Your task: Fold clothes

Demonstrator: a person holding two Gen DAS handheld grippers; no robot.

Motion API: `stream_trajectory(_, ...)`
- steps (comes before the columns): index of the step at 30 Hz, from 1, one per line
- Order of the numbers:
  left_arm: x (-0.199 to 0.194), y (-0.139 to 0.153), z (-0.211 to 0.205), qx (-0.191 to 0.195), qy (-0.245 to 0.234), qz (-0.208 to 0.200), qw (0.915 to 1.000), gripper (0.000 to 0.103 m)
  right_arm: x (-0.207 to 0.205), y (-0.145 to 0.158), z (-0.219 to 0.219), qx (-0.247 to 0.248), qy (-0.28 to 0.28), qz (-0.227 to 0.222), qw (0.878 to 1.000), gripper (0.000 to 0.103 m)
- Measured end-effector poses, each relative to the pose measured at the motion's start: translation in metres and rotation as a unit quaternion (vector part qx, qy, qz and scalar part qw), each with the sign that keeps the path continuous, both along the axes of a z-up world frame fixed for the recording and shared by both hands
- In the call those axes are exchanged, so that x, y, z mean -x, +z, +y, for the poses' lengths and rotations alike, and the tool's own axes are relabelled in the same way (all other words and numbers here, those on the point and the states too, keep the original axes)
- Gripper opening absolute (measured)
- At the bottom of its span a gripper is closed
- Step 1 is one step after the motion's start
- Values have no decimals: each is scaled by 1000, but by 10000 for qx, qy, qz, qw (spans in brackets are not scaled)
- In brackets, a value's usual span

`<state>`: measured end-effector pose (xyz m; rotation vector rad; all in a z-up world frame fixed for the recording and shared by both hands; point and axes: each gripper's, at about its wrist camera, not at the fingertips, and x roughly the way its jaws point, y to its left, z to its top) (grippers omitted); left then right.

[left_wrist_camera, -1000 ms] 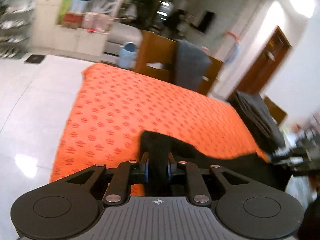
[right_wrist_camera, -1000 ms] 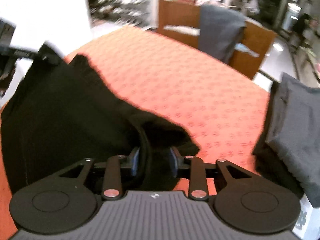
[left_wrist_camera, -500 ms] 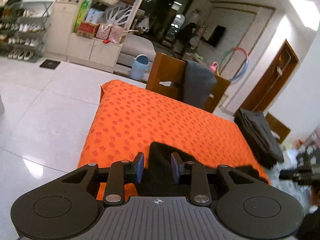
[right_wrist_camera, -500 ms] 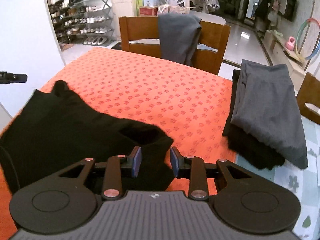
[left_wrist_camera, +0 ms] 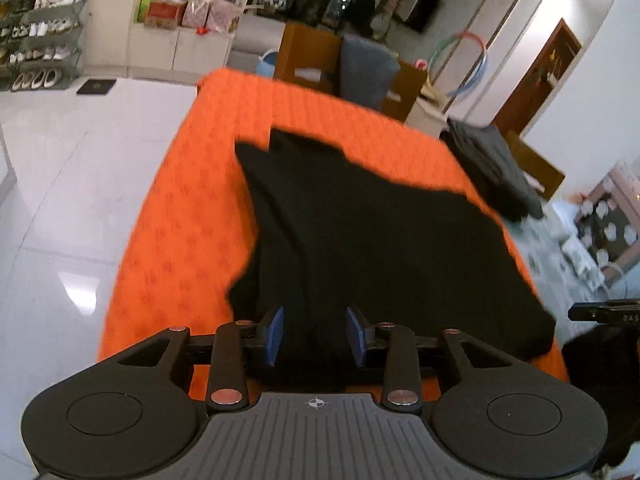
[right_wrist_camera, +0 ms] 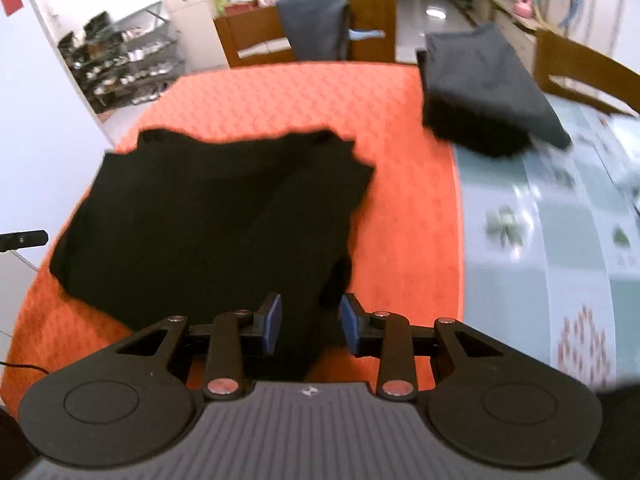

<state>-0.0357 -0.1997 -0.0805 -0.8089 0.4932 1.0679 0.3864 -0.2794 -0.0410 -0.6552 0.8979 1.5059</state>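
A black garment (left_wrist_camera: 380, 232) lies spread on the orange patterned tablecloth (left_wrist_camera: 192, 216), seen from both wrists. My left gripper (left_wrist_camera: 315, 336) is open, its blue pads (left_wrist_camera: 275, 334) standing apart over the garment's near left edge. In the right wrist view the same black garment (right_wrist_camera: 216, 216) lies flat, and my right gripper (right_wrist_camera: 308, 322) hangs open above its near right corner. Neither gripper holds cloth.
A folded stack of dark grey clothes (right_wrist_camera: 488, 88) rests at the far right of the table. Beyond the far edge stands a wooden chair (right_wrist_camera: 256, 40) with a grey garment (right_wrist_camera: 316, 28) draped on it. A floral cloth (right_wrist_camera: 560, 216) covers the table's right part. White floor (left_wrist_camera: 64, 184) lies to the left.
Both grippers have opened and let go of the black garment. It was lifted and bunched; now it lies spread flat on the orange cloth. Both grippers have pulled back and tilted down.
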Motion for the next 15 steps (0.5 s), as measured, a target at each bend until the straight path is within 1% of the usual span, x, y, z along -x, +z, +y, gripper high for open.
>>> stream_trajectory(3, -3, -11, -12, 19, -46, 114, 9999, 38, 11, -18, -26, 102, -172, -33, 9998, 38)
stream_trajectory(6, -7, -21, -23, 39, -92, 228, 9997, 39, 23, -34, -39, 73, -96, -142, 9998, 38)
stream_trajectory(8, -9, -28, -30, 49, -125, 303, 9995, 39, 32, -43, -40, 44, 47, -333, 9994, 38)
stream_trajectory(11, -11, -33, -29, -5, -265, 374, 9989, 40, 42, -53, -37, -80, 297, -598, 9977, 38)
stream_trajectory(15, -19, -43, -23, -67, -470, 544, 9974, 40, 45, -62, -27, -184, 517, -730, 9958, 38)
